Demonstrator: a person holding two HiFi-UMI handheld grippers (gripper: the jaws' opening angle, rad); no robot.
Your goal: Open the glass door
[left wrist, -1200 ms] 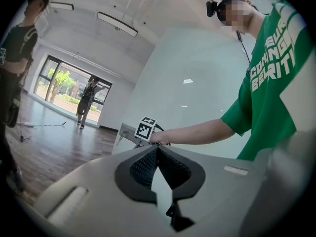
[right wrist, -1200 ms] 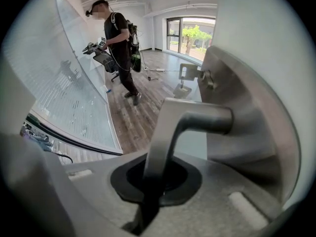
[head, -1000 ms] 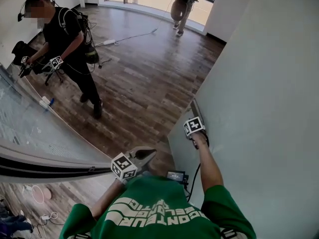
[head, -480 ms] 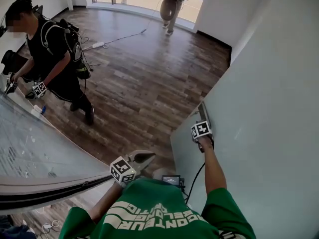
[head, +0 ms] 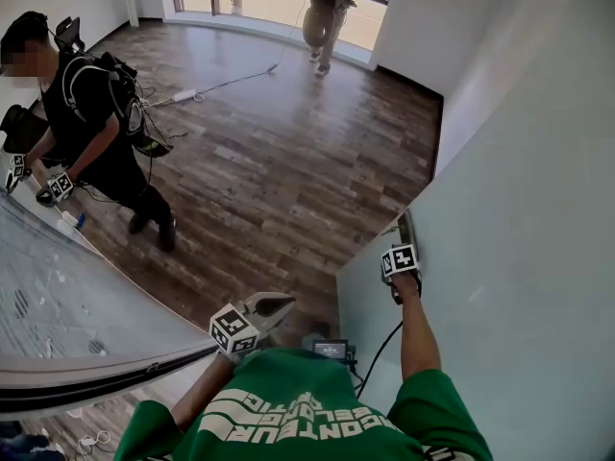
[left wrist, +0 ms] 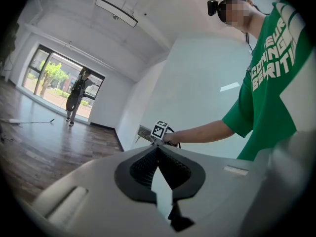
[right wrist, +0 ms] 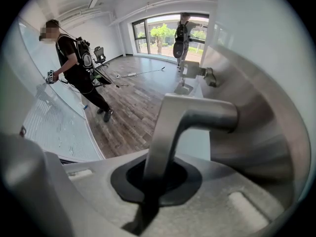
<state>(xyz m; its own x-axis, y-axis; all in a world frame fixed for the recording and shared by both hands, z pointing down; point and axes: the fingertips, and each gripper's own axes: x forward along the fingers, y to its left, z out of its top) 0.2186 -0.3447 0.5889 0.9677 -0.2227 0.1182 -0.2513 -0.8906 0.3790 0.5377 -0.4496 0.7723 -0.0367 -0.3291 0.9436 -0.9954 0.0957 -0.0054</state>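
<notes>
The glass door (head: 509, 200) is a pale frosted panel filling the right of the head view. Its metal lever handle (right wrist: 193, 116) runs down between the jaws of my right gripper (right wrist: 157, 176), which is shut on it. In the head view the right gripper (head: 406, 236) points down against the door's near edge, its marker cube just below. My left gripper (head: 276, 304) hovers in front of my chest, shut and empty, apart from the door. The left gripper view looks along its closed fingertips (left wrist: 158, 149) toward the right gripper (left wrist: 149, 136) and the door (left wrist: 197, 78).
A clear glass wall panel (head: 58, 296) slants across the lower left. Another person (head: 91, 113) with grippers stands beside it. A third person (head: 325, 12) stands at the far window. A cable (head: 223, 82) lies on the wooden floor (head: 279, 171).
My right gripper and the handle have shifted right and slightly down, the door's edge swinging with them. The left gripper drifted a little. The person at the left now sits further left in frame.
</notes>
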